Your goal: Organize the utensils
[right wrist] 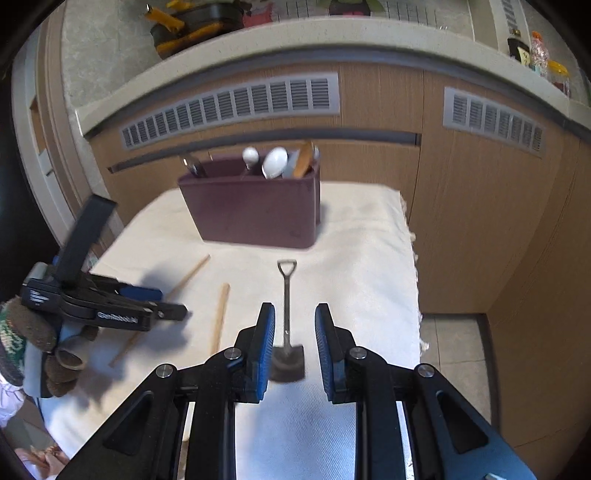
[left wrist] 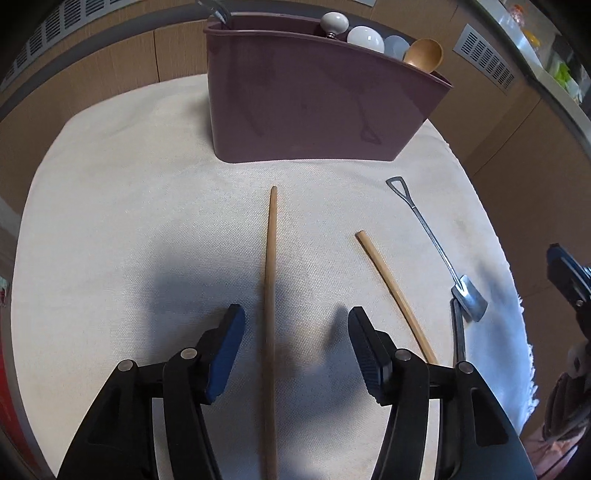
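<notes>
Left tongs (left wrist: pixel 295 332) spread, straddling one wooden chopstick (left wrist: pixel 271 280) that runs 6-to-12 between the pads, no pad contact visible. Second chopstick (left wrist: pixel 395 295) flat on the cloth at 3 o'clock of the first, angled, well clear of it. Small metal shovel-shaped spoon (left wrist: pixel 436 247) further out at 3 o'clock, blade end nearest the camera, loop handle toward the holder. Maroon utensil holder (left wrist: pixel 306 99) upright at 12 o'clock on the cloth-covered tabletop (left wrist: pixel 129 192), already carrying a wooden spoon (left wrist: pixel 424 55), white spoons (left wrist: pixel 365 38) and a round white knob-topped piece (left wrist: pixel 334 22); metal utensils poking out at its 11 o'clock corner. Right wrist view: right tongs (right wrist: pixel 294 343) narrowly parted, hanging over the spoon's blade, handle running to 12 o'clock; touching the blade or not, cannot tell, frame slightly blurred. Gap visible on both sides of the handle, nothing pinched. Left gripper body at 9 o'clock in that view, gloved hand (right wrist: pixel 33 332) on it, over the first chopstick. All three loose utensils on the cloth, outside the holder. Wooden cabinet fronts with vent grilles (right wrist: pixel 229 107) behind.
</notes>
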Tool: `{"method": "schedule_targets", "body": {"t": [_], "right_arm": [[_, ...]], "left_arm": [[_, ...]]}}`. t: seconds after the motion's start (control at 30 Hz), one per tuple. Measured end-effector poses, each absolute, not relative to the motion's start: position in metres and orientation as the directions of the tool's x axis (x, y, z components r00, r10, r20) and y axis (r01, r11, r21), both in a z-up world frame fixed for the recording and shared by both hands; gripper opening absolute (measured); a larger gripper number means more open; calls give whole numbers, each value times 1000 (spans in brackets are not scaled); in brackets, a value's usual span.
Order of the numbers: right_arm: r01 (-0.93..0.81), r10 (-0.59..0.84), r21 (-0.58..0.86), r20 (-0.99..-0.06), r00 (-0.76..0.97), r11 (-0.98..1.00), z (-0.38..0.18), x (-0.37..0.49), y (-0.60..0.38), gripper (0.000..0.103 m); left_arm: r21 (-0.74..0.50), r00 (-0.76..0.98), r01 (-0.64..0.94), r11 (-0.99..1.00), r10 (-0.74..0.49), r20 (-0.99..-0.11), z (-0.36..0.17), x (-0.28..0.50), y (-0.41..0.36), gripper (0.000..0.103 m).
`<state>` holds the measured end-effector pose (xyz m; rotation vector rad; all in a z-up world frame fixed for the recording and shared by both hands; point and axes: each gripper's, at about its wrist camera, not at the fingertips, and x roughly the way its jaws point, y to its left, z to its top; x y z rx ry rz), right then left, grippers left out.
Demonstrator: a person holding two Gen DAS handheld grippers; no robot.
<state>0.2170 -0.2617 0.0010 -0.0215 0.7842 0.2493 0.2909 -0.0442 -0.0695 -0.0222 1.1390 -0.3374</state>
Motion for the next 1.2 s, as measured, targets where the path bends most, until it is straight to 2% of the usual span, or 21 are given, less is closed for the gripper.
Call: {"method": "schedule_targets", "body": {"t": [0.07, 0.1, 0.17, 0.23, 0.43, 0.5, 0.67, 0.77, 0.83, 0.87, 0.9, 0.93, 0.97, 1.0, 1.07, 1.2], "right_arm": [[-242, 215, 70, -731, 648, 968, -11, 214, -261, 24], [-250, 209, 59, -749, 628, 966, -18, 210, -258, 30], [-259, 206, 55, -773, 600, 964, -28, 203, -254, 35], [-277, 220, 70, -799, 560, 958, -38, 194, -248, 41], [-301, 262, 122, -836, 483, 946, -55, 179, -227, 51], [-298, 275, 142, -838, 471, 944, -57, 182, -220, 63], [-295, 255, 118, -837, 484, 948, -59, 196, -200, 66], [-296, 214, 65, -833, 509, 953, -61, 209, -187, 67], [-311, 204, 41, -832, 516, 950, -61, 213, -177, 64], [-322, 202, 29, -830, 519, 946, -61, 213, -174, 55], [-336, 193, 7, -829, 524, 942, -60, 212, -170, 42], [-350, 192, -5, -829, 525, 937, -59, 211, -168, 35], [-364, 204, 3, -831, 517, 932, -58, 210, -168, 20], [-366, 218, 20, -834, 507, 930, -56, 210, -170, 13], [-351, 244, 66, -835, 493, 934, -54, 210, -180, 11], [-299, 232, 80, -824, 518, 951, -49, 208, -206, 10]], "left_arm": [[-156, 410, 262, 952, -256, -875, -71, 281, -47, 62], [-143, 426, 270, 952, -252, -869, -71, 276, -48, 64], [-151, 433, 297, 943, -274, -859, -74, 267, -51, 81], [-166, 432, 317, 934, -298, -851, -76, 261, -53, 89], [-133, 469, 317, 939, -277, -839, -76, 251, -51, 90], [-157, 470, 293, 943, -285, -836, -74, 247, -44, 90], [-243, 494, 190, 951, -307, -814, -71, 232, -12, 90], [-299, 511, 113, 947, -314, -801, -71, 224, 13, 94], [-326, 517, 81, 942, -319, -794, -69, 219, 27, 94], [-335, 518, 65, 940, -318, -794, -69, 218, 32, 95], [-338, 519, 57, 939, -317, -794, -68, 217, 36, 95], [-340, 521, 52, 939, -316, -793, -68, 217, 40, 96], [-337, 523, 48, 940, -311, -793, -67, 217, 40, 98], [-331, 526, 45, 942, -304, -794, -66, 217, 41, 99], [-324, 533, 52, 945, -301, -791, -66, 220, 36, 103], [-318, 539, 90, 944, -314, -782, -63, 220, 27, 103]]}}
